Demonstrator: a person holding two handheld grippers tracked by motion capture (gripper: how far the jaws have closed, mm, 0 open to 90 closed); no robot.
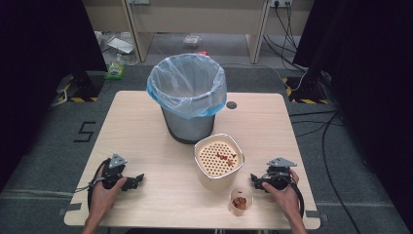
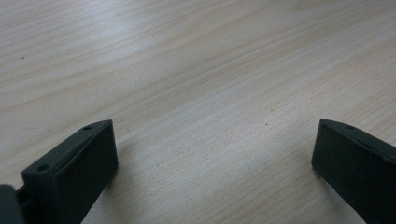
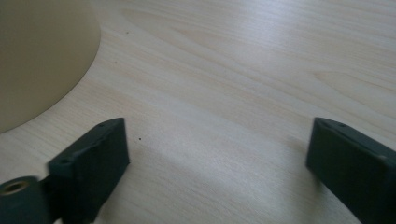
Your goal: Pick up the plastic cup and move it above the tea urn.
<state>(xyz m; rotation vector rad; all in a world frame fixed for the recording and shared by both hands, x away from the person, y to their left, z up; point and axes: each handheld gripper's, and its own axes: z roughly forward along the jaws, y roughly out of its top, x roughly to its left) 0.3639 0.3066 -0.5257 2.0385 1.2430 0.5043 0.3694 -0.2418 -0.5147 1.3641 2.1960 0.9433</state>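
A cream container (image 1: 218, 163) with a perforated strainer insert stands at the table's middle front, a few brown bits lying on the insert. Its curved wall (image 3: 42, 56) fills the upper left of the right gripper view. Just in front of it stands a small clear cup (image 1: 240, 201) with brown pieces inside. My left gripper (image 1: 138, 180) rests on the table at the front left, open, with bare wood between its jaws (image 2: 215, 149). My right gripper (image 1: 253, 181) rests at the front right, open, jaws pointing toward the container (image 3: 219, 149), nothing held.
A grey waste bin (image 1: 188, 97) lined with a pale blue bag stands at the back middle of the wooden table (image 1: 146, 136). A dark round hole (image 1: 231, 105) sits to the right of the bin. Cables and clutter lie on the floor beyond.
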